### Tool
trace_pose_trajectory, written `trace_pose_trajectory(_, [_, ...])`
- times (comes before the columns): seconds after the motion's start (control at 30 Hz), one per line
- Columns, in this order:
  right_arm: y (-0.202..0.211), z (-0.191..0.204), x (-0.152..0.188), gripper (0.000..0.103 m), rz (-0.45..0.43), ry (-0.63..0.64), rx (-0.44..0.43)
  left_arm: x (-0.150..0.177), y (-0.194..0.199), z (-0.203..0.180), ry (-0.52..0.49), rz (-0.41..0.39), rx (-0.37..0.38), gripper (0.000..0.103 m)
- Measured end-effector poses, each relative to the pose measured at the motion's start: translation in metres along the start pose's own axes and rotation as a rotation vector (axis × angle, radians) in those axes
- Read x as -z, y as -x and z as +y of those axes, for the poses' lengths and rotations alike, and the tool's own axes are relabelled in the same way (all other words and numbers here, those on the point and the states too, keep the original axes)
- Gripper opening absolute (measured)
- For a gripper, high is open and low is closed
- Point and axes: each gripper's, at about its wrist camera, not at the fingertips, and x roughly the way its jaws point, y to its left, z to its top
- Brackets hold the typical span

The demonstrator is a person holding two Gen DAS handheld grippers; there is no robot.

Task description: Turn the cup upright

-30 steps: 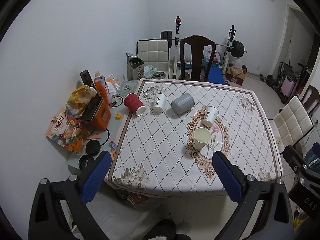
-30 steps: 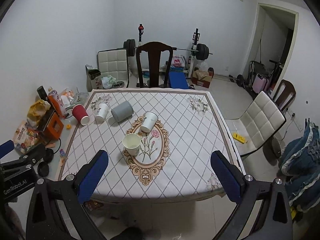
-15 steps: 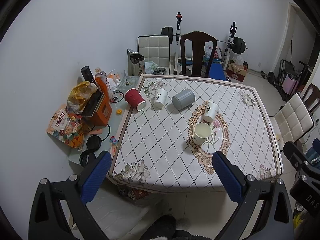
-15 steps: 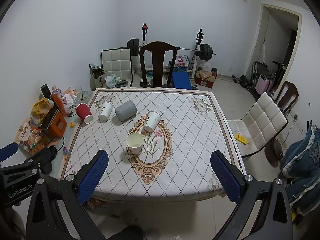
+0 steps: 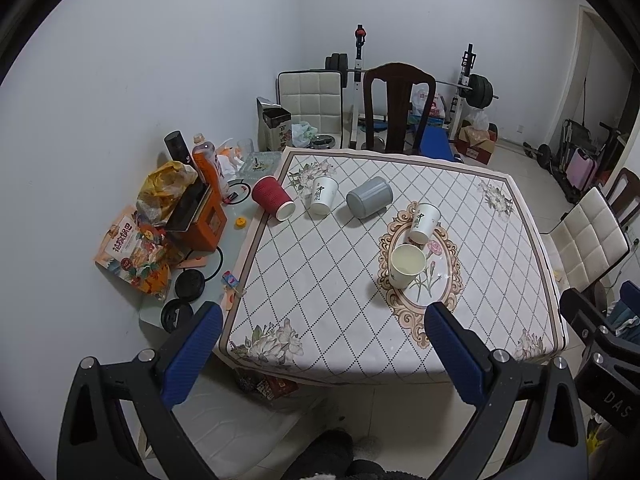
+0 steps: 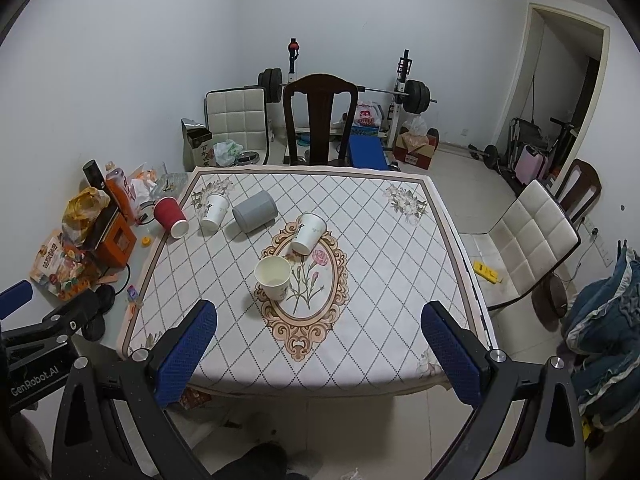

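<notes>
Bench (image 6: 400, 264), patterned cloth; near edge cut off behind both claws. Red ribbed cup (image 6: 170, 216), on its side. White paper cup (image 6: 213, 211), tipped. Grey cylinder cup (image 6: 255, 212), on its side. Cream cup (image 6: 273, 278), upright, contents unclear. Printed cup (image 6: 307, 233), tipped. Left claw (image 5: 320, 356) spread, holding nothing; right claw (image 6: 318, 354) likewise.
</notes>
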Motion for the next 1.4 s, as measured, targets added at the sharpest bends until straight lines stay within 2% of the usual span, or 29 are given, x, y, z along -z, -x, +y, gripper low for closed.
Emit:
trace_pose_trajectory(1.0, [0.017, -0.002, 0.004, 0.103, -0.006, 0.006, -0.005, -0.001, 0.01, -0.006, -0.011, -0.009, 0.019, 0.103])
trace_pose_trajectory(1.4, [0.022, 0.003, 0.006, 0.103, -0.006, 0.009, -0.012, 0.007, 0.018, -0.006, 0.009, -0.01, 0.003, 0.103])
